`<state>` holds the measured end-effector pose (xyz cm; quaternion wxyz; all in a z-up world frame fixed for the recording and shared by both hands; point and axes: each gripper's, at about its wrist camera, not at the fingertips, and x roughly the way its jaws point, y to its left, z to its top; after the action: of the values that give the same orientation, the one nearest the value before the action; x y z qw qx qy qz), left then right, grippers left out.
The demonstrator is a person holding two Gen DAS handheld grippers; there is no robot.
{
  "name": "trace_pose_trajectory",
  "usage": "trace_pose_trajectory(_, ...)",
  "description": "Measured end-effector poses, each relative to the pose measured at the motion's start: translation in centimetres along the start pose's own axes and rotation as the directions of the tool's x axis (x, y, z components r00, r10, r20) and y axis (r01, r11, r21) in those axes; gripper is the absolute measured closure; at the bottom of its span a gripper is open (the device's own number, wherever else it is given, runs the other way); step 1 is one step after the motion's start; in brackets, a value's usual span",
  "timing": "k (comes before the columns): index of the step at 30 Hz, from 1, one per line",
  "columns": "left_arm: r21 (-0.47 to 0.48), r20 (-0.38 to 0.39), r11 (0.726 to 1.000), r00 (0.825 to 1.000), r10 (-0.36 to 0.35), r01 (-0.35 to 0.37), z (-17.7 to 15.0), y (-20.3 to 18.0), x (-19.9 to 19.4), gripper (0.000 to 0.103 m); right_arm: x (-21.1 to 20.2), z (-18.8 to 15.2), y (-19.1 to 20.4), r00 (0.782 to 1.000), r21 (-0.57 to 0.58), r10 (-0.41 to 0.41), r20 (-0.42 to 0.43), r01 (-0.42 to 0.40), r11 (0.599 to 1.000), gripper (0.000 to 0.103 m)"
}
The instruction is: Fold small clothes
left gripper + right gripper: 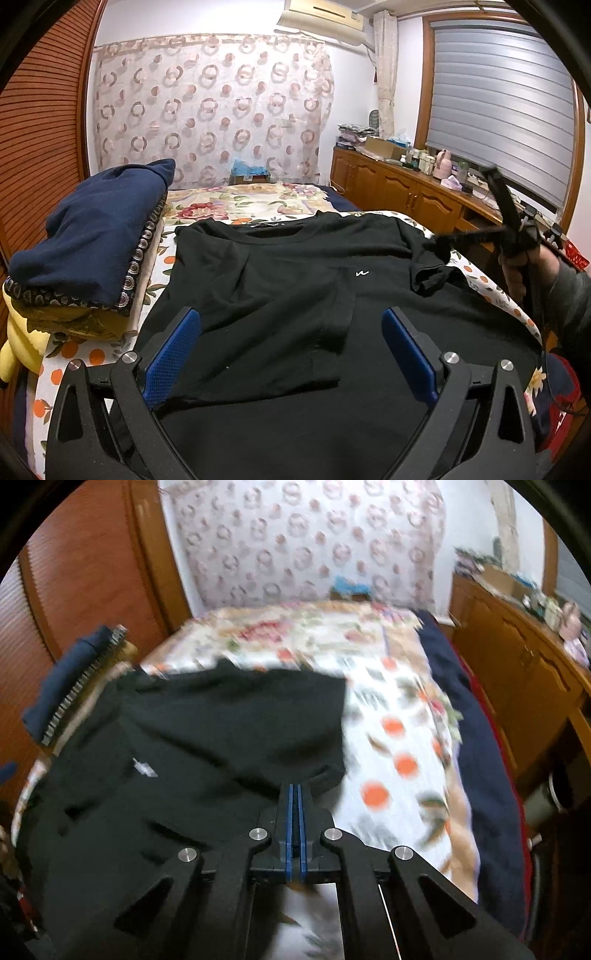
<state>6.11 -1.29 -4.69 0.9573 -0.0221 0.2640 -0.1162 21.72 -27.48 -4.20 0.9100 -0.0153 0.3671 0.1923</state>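
A black T-shirt [295,280] lies face up on the bed, collar at the far end, with one sleeve and side folded in over its chest. My left gripper [290,314] hovers open over the shirt's near part, blue pads wide apart and nothing between them. In the left wrist view my right gripper [441,242] reaches in from the right, held by a person's hand [517,273], and pinches the shirt's right sleeve [428,273]. In the blurred right wrist view the right gripper [294,788] has its pads pressed together on the edge of the T-shirt [203,731].
A stack of folded clothes with a navy piece [96,236] on top sits at the bed's left, over a yellow plush [22,343]. The floral sheet [236,199] stretches beyond the collar. A cluttered wooden cabinet [406,192] runs along the right, wooden doors [37,147] on the left.
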Motion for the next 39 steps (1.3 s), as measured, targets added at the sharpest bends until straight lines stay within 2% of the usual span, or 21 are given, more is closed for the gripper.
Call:
trace_pose_trajectory(5, -0.017, 0.006, 1.000, 1.000, 0.004, -0.004, 0.0, 0.7, -0.3, 0.004, -0.8, 4.2, 5.7, 0.997, -0.113, 0.067, 0.043, -0.062, 0.992, 0.101)
trace_pose_trajectory(10, -0.030, 0.004, 1.000, 1.000, 0.007, -0.007, -0.3, 1.3, -0.4, 0.004, 0.7, 7.6, 11.6, 0.993, -0.193, 0.112, 0.030, -0.104, 0.976, 0.101)
trace_pose_trajectory(13, -0.036, -0.001, 0.999, 1.000, 0.008, -0.008, -0.4, 1.6, -0.4, 0.004, 2.5, 8.6, 13.3, 0.991, -0.212, 0.135, -0.002, -0.132, 0.968, 0.101)
trace_pose_trajectory(15, -0.037, -0.003, 0.999, 1.000, 0.008, -0.009, -0.4, 1.7, -0.4, 0.004, 4.5, 9.0, 13.5, 0.996, -0.238, 0.084, -0.030, -0.089, 0.967, 0.091)
trace_pose_trajectory(16, -0.037, -0.004, 0.999, 1.000, 0.011, -0.011, -0.3, 1.8, -0.4, 0.004, 5.0, 8.8, 13.7, 0.999, -0.255, 0.026, -0.027, -0.032, 0.966, 0.079)
trace_pose_trajectory(17, -0.037, -0.005, 0.999, 1.000, 0.014, -0.014, -0.3, 1.9, -0.4, 0.004, 5.7, 9.0, 13.1, 1.000, -0.256, 0.009, -0.028, -0.016, 0.966, 0.068)
trace_pose_trajectory(19, -0.040, -0.005, 0.999, 1.000, 0.015, -0.015, -0.2, 2.1, -0.3, 0.004, 5.9, 8.5, 11.9, 1.000, -0.241, 0.013, -0.028, -0.020, 0.970, 0.061)
trace_pose_trajectory(24, -0.039, -0.014, 0.999, 1.000, 0.018, -0.019, -0.1, 2.2, 0.1, 0.004, 5.4, 6.6, 9.5, 1.000, -0.180, 0.019, -0.025, -0.023, 0.983, 0.060)
trace_pose_trajectory(28, -0.002, -0.006, 0.999, 0.999, 0.033, -0.033, 0.8, 2.1, 0.7, 0.004, 5.1, 4.8, 7.7, 0.999, -0.167, -0.005, -0.036, -0.001, 0.986, 0.060)
trace_pose_trajectory(30, 0.021, -0.016, 0.999, 0.999, 0.044, -0.044, 1.7, 2.3, 1.5, 0.004, 5.1, 4.8, 7.4, 0.999, -0.148, -0.010, -0.040, 0.004, 0.989, 0.060)
trace_pose_trajectory(32, 0.045, -0.022, 0.997, 0.998, 0.058, -0.057, 2.7, 2.6, 2.4, 0.004, 5.6, 5.2, 6.9, 0.999, -0.118, -0.022, -0.036, 0.017, 0.993, 0.052)
trace_pose_trajectory(35, 0.061, -0.052, 0.997, 0.998, 0.047, -0.044, 4.1, 3.4, 4.0, 0.004, 6.5, 5.4, 6.4, 0.999, -0.092, -0.020, -0.035, 0.017, 0.996, 0.049)
trace_pose_trajectory(37, 0.069, -0.078, 0.997, 0.996, 0.051, -0.046, 4.9, 4.1, 5.2, 0.004, 7.3, 5.6, 6.0, 0.998, -0.103, -0.065, -0.027, 0.062, 0.993, 0.049)
trace_pose_trajectory(39, 0.077, -0.111, 0.996, 0.992, 0.055, -0.046, 5.6, 4.6, 6.6, 0.010, 7.7, 5.9, 6.0, 0.995, -0.114, -0.095, -0.020, 0.092, 0.989, 0.049)
